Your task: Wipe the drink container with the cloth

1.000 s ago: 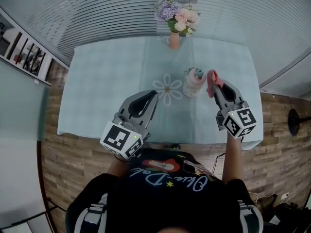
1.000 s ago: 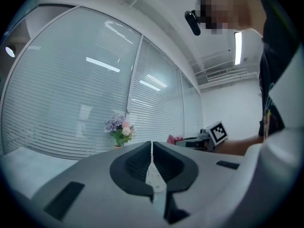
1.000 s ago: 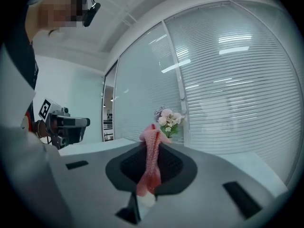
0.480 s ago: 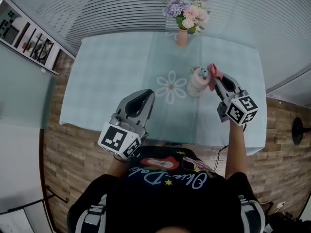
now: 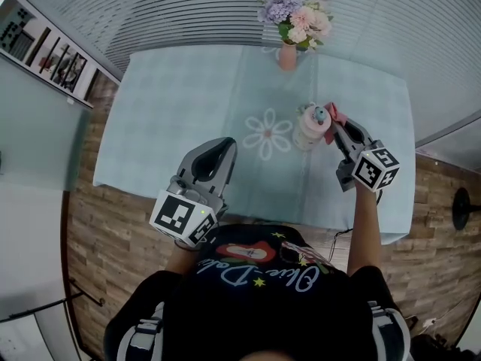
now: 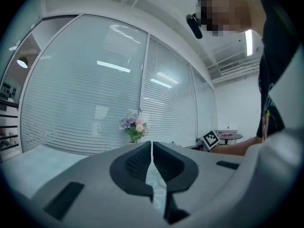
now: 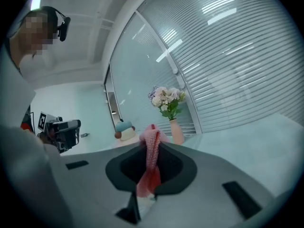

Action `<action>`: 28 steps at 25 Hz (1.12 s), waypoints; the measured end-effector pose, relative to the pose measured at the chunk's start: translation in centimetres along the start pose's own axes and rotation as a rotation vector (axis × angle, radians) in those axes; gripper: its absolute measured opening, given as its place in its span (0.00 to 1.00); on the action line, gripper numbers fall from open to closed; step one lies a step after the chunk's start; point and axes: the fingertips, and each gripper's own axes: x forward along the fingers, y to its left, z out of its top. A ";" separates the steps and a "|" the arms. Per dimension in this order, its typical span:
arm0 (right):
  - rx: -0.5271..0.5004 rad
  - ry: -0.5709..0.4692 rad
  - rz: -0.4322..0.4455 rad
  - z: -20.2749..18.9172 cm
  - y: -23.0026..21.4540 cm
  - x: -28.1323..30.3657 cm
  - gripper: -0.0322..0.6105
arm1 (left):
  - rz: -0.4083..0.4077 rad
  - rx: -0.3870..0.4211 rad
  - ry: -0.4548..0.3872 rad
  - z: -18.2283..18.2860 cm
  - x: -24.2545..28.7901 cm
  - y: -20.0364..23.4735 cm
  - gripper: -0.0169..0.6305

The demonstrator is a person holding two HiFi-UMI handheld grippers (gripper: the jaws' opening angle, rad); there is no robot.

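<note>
Tightly, the fingers of the right gripper [image 7: 151,144] are pinching a pink knitted cloth [image 7: 150,163], which is running up between them and poking out past the tips. Just beyond the tips, the pale drink container with a blue cap [image 5: 308,130] is standing upright on the light blue cloth-covered counter [image 5: 173,119]. The cloth's free end is lying by the container's upper right side near the cap; whether it is pressing or only brushing is hard to make out. In the right gripper view only the container's capped top is showing, the rest being hidden behind the gripper's grey body.

The fingers of the left gripper [image 6: 152,148] are resting together with only a thin slit between them, holding nothing. This gripper is hovering over the counter's near edge, well apart from the container.

A pink vase of pastel flowers [image 5: 288,54] is standing at the far edge, behind the container. The container is sitting well in from the near and right edges, beside a white flower motif [image 5: 267,134], and a wide stretch of counter is lying open to its left. The left gripper is covering part of the near edge.
</note>
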 end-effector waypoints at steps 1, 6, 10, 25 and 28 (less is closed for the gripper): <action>0.027 0.001 0.010 -0.3 -0.1 0.1 0.10 | 0.008 0.000 0.003 -0.1 -0.2 0.2 0.05; 0.200 -0.025 0.051 -1.3 -0.6 0.3 0.10 | 0.037 0.002 0.013 -0.2 -0.8 0.7 0.05; 0.255 -0.001 0.025 -2.7 -1.6 0.5 0.10 | 0.038 0.002 0.020 -0.3 -0.7 0.7 0.05; 0.207 0.218 -0.102 -8.8 -3.3 1.3 0.10 | 0.026 -0.009 0.030 -0.6 -0.2 0.2 0.05; 0.196 0.226 -0.121 -9.0 -3.3 1.4 0.10 | 0.030 -0.009 0.028 -0.6 -0.4 0.2 0.05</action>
